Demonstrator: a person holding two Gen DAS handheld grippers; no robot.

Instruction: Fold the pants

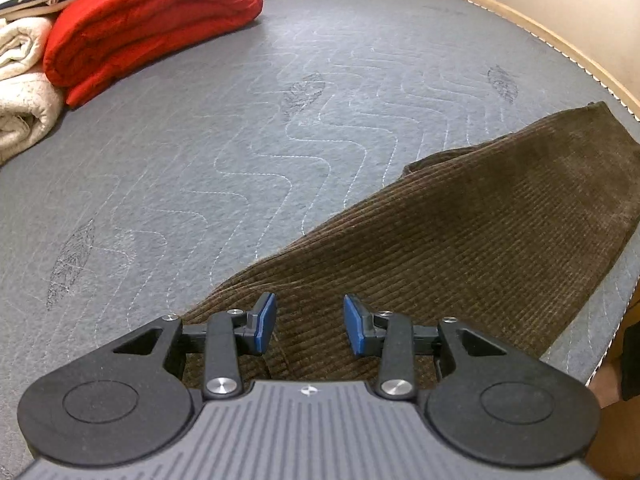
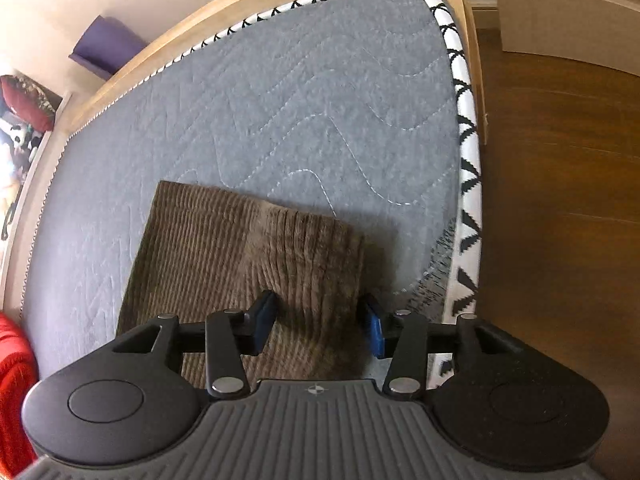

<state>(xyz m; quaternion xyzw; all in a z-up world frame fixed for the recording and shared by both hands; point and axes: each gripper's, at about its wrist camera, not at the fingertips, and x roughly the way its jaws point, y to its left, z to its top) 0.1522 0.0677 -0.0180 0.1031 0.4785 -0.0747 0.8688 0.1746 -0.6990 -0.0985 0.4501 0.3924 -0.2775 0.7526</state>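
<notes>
Both sets of jaws stand spread apart with nothing clamped between them. On my left gripper [image 1: 310, 322] the two blue pads [image 1: 266, 320] hover over the brown corduroy pants [image 1: 460, 240], which run from the lower centre of the left wrist frame up to the right edge, lying flat on the grey quilted mattress [image 1: 240, 140]. On my right gripper [image 2: 318, 326] the pads frame the right-hand border of the same pants [image 2: 224, 248], whose squared end reaches toward the middle of the frame; whether the pads touch the cloth I cannot tell.

No containers show in either view. I count one pair of pants, one red folded blanket [image 1: 152, 24] in the upper left of the left wrist frame, and two cream rolled blankets [image 1: 24, 92] stacked just beside it at the left edge. A wooden bed frame [image 2: 168, 40] borders the mattress, with dark wood floor [image 2: 560, 200] at the right.
</notes>
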